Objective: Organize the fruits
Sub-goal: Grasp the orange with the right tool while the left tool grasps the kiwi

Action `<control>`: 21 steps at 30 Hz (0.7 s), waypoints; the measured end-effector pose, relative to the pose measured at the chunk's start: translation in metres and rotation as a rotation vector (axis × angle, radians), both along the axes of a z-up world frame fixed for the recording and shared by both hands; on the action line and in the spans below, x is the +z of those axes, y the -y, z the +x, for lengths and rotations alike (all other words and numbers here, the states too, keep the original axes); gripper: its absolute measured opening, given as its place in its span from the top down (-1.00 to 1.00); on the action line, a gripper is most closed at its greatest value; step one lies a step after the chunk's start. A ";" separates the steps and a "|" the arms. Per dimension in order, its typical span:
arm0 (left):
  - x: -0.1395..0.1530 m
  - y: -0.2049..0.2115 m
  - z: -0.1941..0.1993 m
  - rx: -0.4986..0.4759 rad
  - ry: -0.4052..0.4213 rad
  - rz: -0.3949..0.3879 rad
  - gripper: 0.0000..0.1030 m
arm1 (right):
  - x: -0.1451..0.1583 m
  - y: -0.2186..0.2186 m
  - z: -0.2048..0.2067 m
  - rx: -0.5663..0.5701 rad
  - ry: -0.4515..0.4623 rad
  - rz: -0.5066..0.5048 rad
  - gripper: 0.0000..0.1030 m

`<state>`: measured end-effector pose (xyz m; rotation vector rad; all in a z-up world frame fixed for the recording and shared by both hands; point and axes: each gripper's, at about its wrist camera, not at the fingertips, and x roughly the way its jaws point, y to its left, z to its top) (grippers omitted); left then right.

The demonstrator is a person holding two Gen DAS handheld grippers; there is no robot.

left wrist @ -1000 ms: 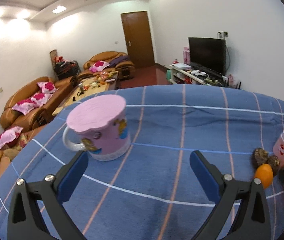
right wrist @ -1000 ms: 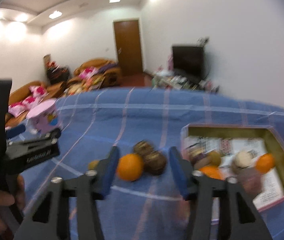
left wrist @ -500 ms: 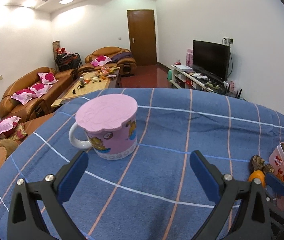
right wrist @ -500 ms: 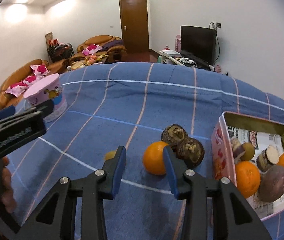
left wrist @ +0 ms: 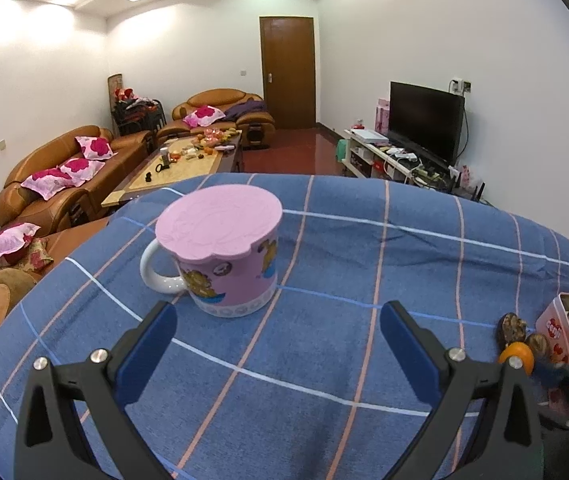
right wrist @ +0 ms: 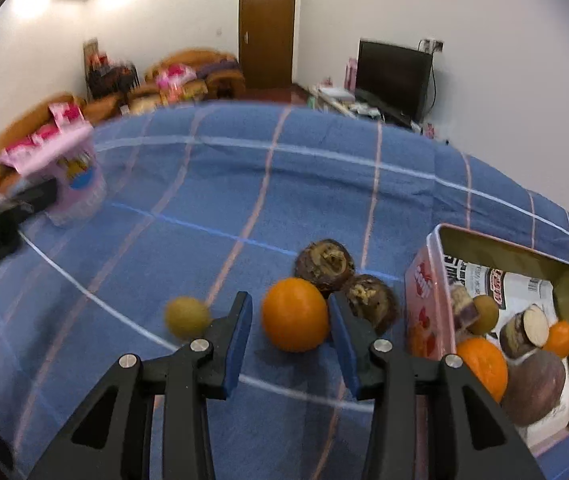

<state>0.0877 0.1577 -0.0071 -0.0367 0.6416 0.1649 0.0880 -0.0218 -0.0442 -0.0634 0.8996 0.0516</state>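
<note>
Blue checked cloth [right wrist: 204, 200]; right hand-held gripper [right wrist: 289, 316] brackets orange [right wrist: 295, 319], ungripped; left hand-held gripper [left wrist: 276, 332] released.

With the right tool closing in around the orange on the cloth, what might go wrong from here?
The right tool brackets the orange, whose round skin may squirt out as the jaws close. The right pad sits against a brown fruit and might nudge it. The small yellow-green fruit could roll if bumped.

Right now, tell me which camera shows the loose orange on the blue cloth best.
The right wrist view: the orange sits large and whole between the right tool's blue fingers. The left wrist view shows the same orange only small, at the far right edge.
</note>
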 end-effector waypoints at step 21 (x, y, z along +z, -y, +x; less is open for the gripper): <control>-0.024 0.083 -0.001 -0.507 -0.151 -0.068 -0.62 | 0.041 0.069 -0.097 -0.109 0.372 0.038 0.29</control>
